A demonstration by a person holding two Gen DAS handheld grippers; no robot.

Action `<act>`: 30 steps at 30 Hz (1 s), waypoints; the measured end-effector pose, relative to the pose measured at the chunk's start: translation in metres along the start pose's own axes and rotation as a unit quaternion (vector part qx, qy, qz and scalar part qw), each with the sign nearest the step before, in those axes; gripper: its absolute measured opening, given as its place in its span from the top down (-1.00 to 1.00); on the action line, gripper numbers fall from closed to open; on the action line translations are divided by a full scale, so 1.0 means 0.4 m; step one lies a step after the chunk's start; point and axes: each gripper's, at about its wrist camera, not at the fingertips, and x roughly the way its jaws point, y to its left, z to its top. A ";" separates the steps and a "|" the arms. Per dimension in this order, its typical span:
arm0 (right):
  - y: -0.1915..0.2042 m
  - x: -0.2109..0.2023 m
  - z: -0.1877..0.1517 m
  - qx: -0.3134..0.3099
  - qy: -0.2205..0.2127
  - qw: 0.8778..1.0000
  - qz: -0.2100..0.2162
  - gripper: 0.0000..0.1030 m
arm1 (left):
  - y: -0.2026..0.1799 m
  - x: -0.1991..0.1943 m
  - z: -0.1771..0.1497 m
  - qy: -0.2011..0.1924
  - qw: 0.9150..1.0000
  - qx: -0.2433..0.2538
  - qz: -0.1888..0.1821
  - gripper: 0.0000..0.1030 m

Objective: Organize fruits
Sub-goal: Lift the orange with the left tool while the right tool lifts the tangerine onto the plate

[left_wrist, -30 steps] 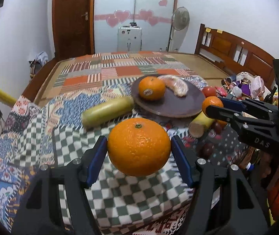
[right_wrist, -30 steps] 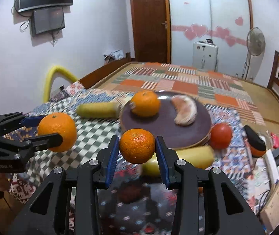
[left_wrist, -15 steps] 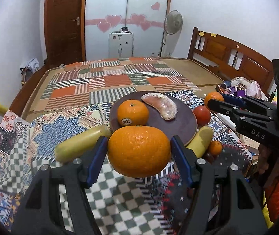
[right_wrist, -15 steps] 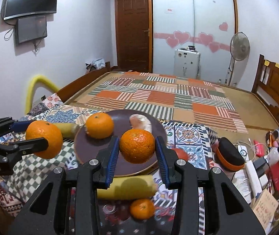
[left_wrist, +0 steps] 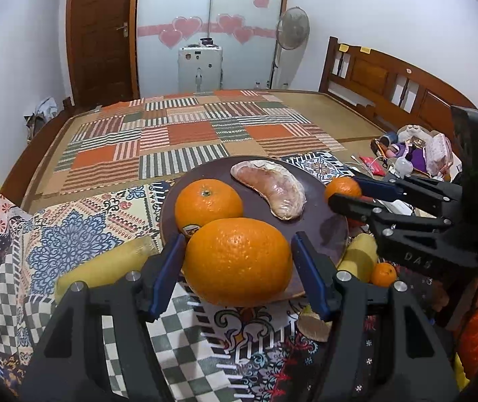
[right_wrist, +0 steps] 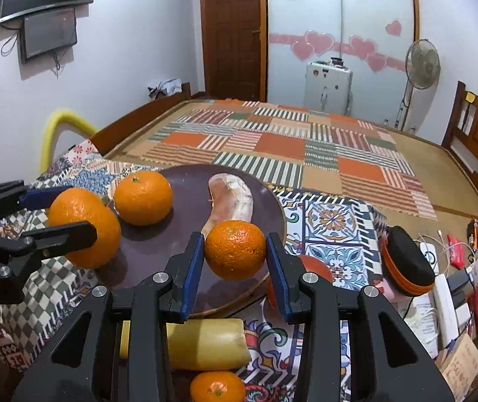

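Left tongs (left_wrist: 237, 261) clamped on a large orange (left_wrist: 237, 261), low centre of the left wrist view, blue pads pressing both sides, fruit hanging over the near rim of the dark round plate (left_wrist: 326, 227). Right tongs (right_wrist: 235, 249) clamped on a smaller orange (right_wrist: 235, 249), centre of the right wrist view, above the plate's near right edge. Resting on the plate: a third orange (left_wrist: 208, 202) at its left, with a sticker low on the skin, and a peeled pomelo segment (left_wrist: 272, 189) just right of it, apart from it. Off the plate on the patterned cloth (left_wrist: 81, 214): a pale yellow-green fruit (left_wrist: 105, 269) at lower left, another (right_wrist: 205, 343) by the near rim, a tiny orange (right_wrist: 217, 387) at bottom centre of the right view, a red fruit (right_wrist: 316, 271) at the plate's right, partly hidden. Clutter at far right, too jumbled to tell.
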 end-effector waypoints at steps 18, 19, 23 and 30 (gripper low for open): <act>0.007 0.055 0.001 -0.009 0.044 0.999 0.021 0.32 | -0.033 0.037 0.012 -0.005 0.999 0.034 0.018 -0.27; 0.007 0.055 0.000 -0.010 0.046 0.999 0.020 0.32 | -0.028 0.036 0.013 -0.005 0.999 0.030 0.014 -0.27; 0.006 0.047 0.005 -0.012 0.040 0.999 0.014 0.15 | -0.016 0.027 0.018 -0.003 1.000 0.015 0.004 -0.27; 0.009 -0.013 0.010 -0.007 0.015 1.000 0.011 0.02 | -0.025 -0.023 0.007 -0.012 1.000 0.023 0.012 -0.28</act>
